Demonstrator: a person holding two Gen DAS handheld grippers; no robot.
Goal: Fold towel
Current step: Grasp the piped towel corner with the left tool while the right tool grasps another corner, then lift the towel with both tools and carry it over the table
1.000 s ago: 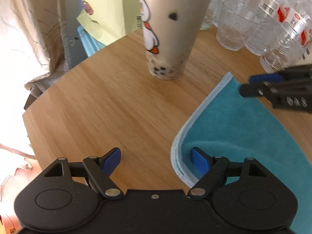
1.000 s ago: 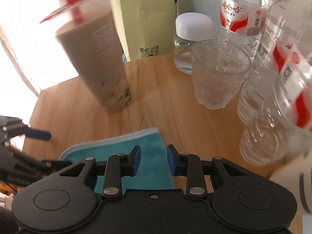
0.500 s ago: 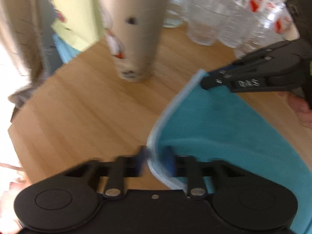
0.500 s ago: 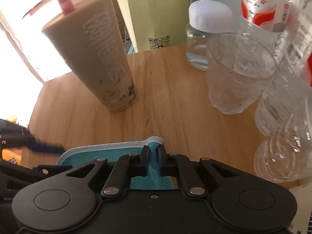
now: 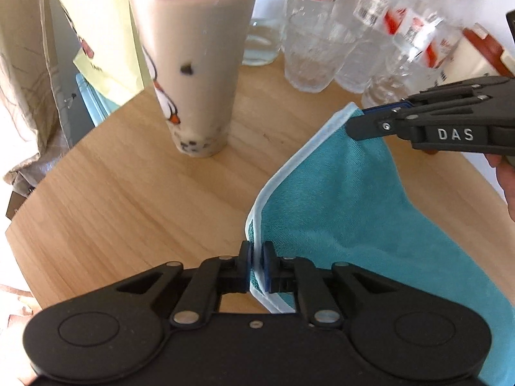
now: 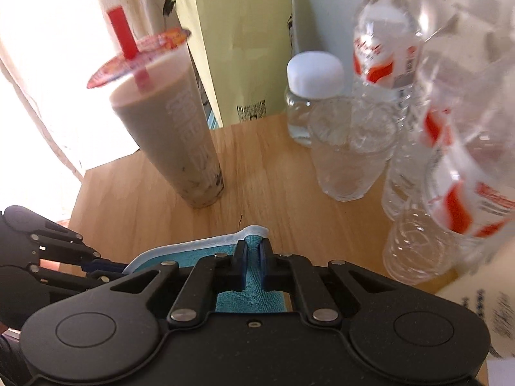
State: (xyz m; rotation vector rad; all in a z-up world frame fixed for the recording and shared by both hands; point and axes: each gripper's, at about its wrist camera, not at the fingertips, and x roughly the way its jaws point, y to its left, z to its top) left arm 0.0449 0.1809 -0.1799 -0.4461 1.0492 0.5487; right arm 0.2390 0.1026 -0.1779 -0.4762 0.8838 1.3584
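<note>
where both clamp: teal towel (image 5: 347, 199) corners, left hand-held gripper (image 5: 256, 254), right hand-held gripper (image 6: 253, 248)

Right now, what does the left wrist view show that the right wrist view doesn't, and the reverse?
Only the left wrist view shows the teal towel spread wide and the right hand-held gripper from the side, clamping a far corner. Only the right wrist view shows the milk tea cup's red straw and a white-capped bottle. Both show the cup, clear glass, water bottles, wooden table and both grippers shut on the towel's pale edge, including the left hand-held gripper.
</note>
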